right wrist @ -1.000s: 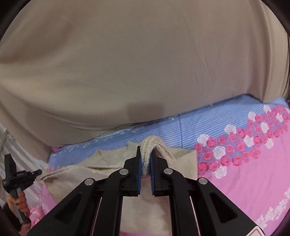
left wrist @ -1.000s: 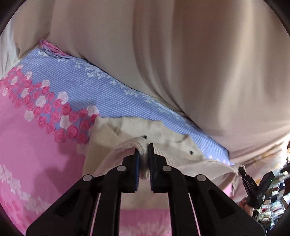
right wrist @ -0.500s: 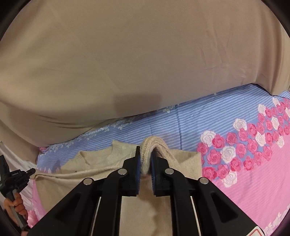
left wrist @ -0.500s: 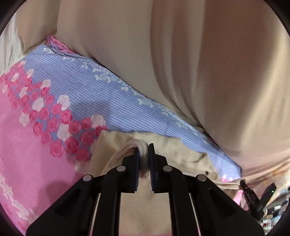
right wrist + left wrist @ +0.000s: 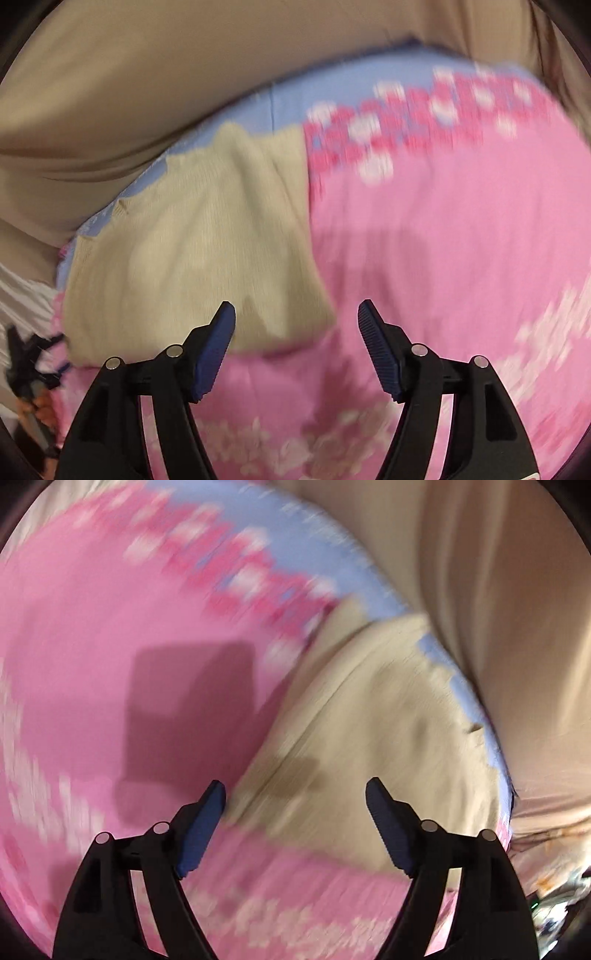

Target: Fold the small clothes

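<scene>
A small beige knit sweater [image 5: 376, 716] lies folded on a pink floral bedspread [image 5: 96, 635]. It also shows in the right wrist view [image 5: 192, 251]. My left gripper [image 5: 295, 794] is open and empty, just above the sweater's near edge. My right gripper [image 5: 295, 314] is open and empty, over the sweater's near right corner. Both views are motion-blurred. The left gripper [image 5: 29, 354] shows at the lower left of the right wrist view, held in a hand.
A beige cloth [image 5: 184, 55] rises like a wall behind the bed. A blue striped band [image 5: 332, 92] with pink roses runs along the bedspread's far edge. Clutter [image 5: 554, 904] sits off the bed's right side.
Both grippers have opened and let go of the sweater's knit hem. The sweater now lies flat on the bedspread. Both grippers have pulled back and up from it.
</scene>
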`<state>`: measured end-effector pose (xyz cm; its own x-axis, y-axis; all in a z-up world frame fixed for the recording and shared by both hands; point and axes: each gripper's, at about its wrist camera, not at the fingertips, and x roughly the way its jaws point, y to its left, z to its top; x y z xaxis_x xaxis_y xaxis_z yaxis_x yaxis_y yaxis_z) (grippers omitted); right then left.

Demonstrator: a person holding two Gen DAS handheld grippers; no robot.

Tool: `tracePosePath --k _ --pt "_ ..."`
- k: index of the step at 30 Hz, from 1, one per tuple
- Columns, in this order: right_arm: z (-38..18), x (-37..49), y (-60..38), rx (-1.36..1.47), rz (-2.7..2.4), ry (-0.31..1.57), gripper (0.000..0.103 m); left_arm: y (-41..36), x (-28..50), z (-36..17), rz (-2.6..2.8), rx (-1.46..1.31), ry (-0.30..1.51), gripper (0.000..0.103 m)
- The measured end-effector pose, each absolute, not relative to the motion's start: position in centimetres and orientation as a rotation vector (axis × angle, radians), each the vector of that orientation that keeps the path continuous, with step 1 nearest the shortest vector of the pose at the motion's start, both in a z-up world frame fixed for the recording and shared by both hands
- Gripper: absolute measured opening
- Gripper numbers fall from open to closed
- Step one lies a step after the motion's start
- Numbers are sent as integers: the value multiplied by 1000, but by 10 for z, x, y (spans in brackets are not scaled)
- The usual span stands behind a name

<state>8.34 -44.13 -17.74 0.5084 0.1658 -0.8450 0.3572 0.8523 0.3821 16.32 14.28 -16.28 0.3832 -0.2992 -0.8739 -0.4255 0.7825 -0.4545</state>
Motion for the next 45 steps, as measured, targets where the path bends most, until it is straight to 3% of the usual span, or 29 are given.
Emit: tracePosePath --k 3,4,8,9,10,11,14,21,24,27,30,31,34,37,38,40,41,45 --pt "-197 81 -438 677 -84 1033 67 148 145 -190 79 -900 1215 78" --pt "-202 84 -437 717 -75 1023 67 148 141 -190 86 -940 1162 85" --pt "-211 102 -437 830 -93 994 69 138 156 -195 72 -1017 1148 83" --pt "-211 105 -437 841 -104 989 53 134 162 -193 67 -1005 1139 73" --pt "-213 109 -437 852 -104 997 33 128 171 -194 32 -980 1162 35" --pt "-213 110 -438 881 -89 1003 22 123 176 -194 44 -959 1202 18" --pt "-188 99 -439 866 -66 959 14 119 172 -172 34 -960 1172 14" --pt "-119 20 -444 689 -27 981 12 114 109 -117 -49 -893 1265 13" --pt "-138 -32 -445 610 -50 1088 15 107 70 -132 -24 -841 1357 14" --pt "-194 -72 -440 486 -120 1282 22 90 38 -167 61 -734 1466 19" --pt "-189 -91 -450 492 -200 1267 25 88 31 -152 156 -630 1423 18" --pt "-172 -92 -453 493 -220 1218 26 86 39 -130 151 -587 1358 22" --pt "-125 -68 -452 424 -188 1088 41 72 65 -88 117 -500 1220 53" --pt "-119 -14 -439 387 -107 1086 43 41 105 -74 30 -430 1133 58" --pt "-122 6 -434 365 -97 1079 38 30 120 -79 24 -401 1122 58" --pt "-129 36 -426 352 -95 1067 4 15 140 -102 41 -367 1136 58" --pt "-133 49 -424 373 -92 1070 0 17 143 -112 67 -364 1163 57" --pt "-155 81 -410 334 -110 1118 0 22 153 -150 143 -360 1224 55"
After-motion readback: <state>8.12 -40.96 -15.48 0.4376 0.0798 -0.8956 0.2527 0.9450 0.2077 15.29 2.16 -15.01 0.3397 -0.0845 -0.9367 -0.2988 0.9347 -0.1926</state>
